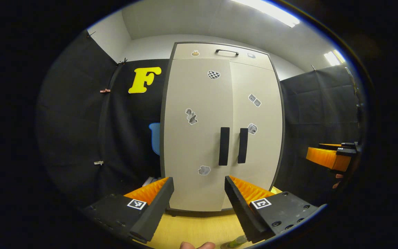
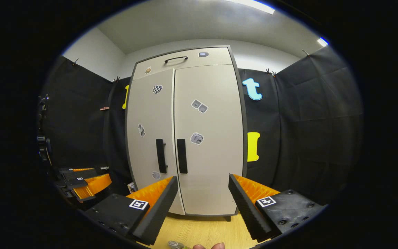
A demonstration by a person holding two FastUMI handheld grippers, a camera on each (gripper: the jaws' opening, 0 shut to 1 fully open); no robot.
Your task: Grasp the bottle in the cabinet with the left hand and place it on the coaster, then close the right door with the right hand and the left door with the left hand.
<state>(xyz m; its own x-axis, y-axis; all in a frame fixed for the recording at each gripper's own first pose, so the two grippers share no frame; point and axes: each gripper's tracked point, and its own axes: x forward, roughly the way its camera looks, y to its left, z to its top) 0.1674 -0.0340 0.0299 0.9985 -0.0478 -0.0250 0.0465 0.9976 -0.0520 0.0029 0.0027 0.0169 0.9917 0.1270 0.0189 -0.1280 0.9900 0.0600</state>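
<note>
Both hand-held grippers, left (image 1: pixel 199 204) and right (image 2: pixel 202 204), gape empty; cabinet's (image 1: pixel 199 138) two doors closed.

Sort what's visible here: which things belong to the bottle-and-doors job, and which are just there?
Job:
cabinet, both doors shut
left door handle
right door handle
bottle, at the bottom edge of the left gripper view
left gripper, jaws apart
right gripper, jaws apart

Just there:
stickers on the doors
top drawer handle
wooden tabletop
</note>
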